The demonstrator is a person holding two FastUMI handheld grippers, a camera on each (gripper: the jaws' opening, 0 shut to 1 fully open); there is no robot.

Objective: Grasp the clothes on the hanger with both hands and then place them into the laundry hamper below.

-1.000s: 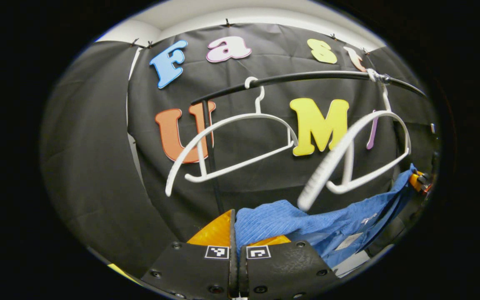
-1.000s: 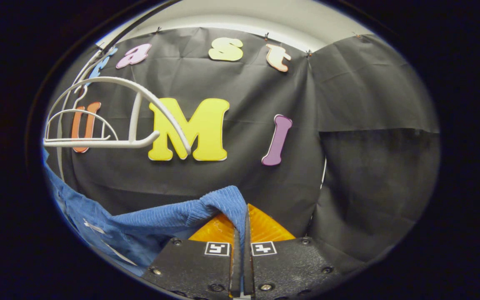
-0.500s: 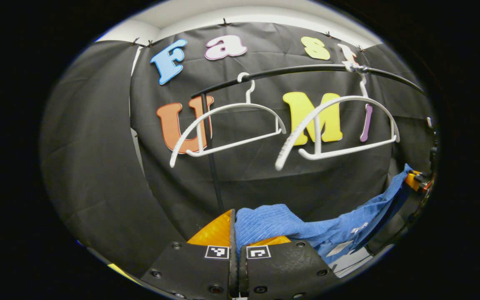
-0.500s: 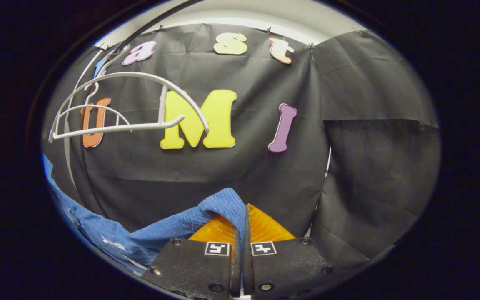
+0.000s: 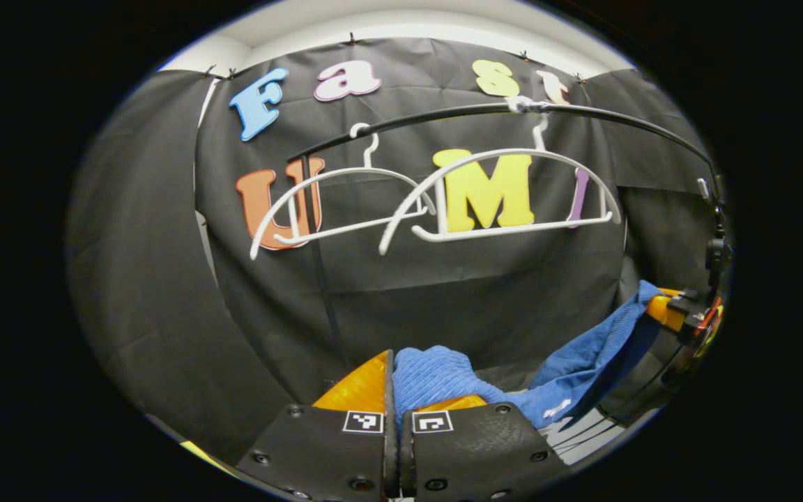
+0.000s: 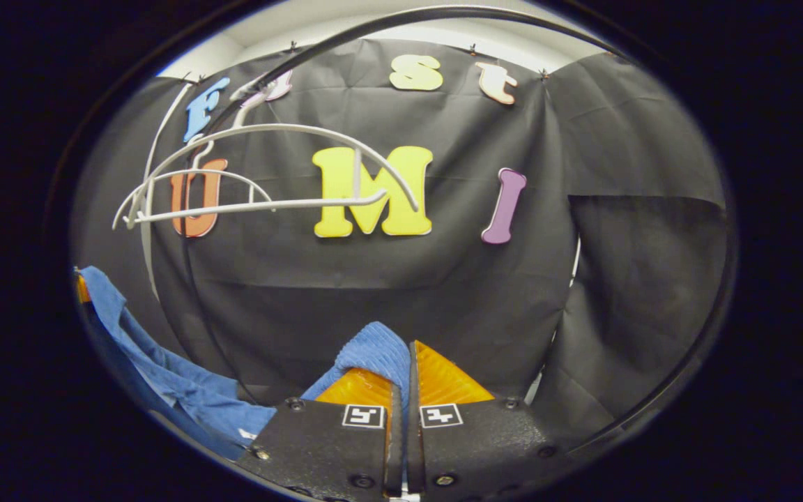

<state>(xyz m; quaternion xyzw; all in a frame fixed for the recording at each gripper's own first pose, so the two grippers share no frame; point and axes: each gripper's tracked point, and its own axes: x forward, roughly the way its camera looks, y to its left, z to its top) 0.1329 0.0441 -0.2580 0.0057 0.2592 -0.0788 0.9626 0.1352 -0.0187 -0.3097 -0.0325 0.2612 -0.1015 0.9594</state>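
Observation:
A blue ribbed garment [image 5: 443,373] hangs slack between my two grippers, off the hangers. My left gripper [image 5: 391,380] is shut on one bunched corner of it. My right gripper [image 6: 405,373] is shut on the other corner [image 6: 373,348], and the cloth sags away to the left [image 6: 164,380] in the right gripper view. In the left gripper view the other gripper [image 5: 680,314] holds the cloth at far right. Two bare white hangers [image 5: 506,192] [image 5: 332,206] hang on a black rail [image 5: 443,115] above. The hamper is out of sight.
The black cloth wall stands close behind the rail. A black upright post [image 5: 318,265] of the rack runs down behind the left hanger. A black curved rail [image 6: 387,24] arcs overhead in the right gripper view.
Both grippers have pulled back and lower with the garment; the hangers now sit higher and farther off, swung back level. The cloth between the grippers sags more.

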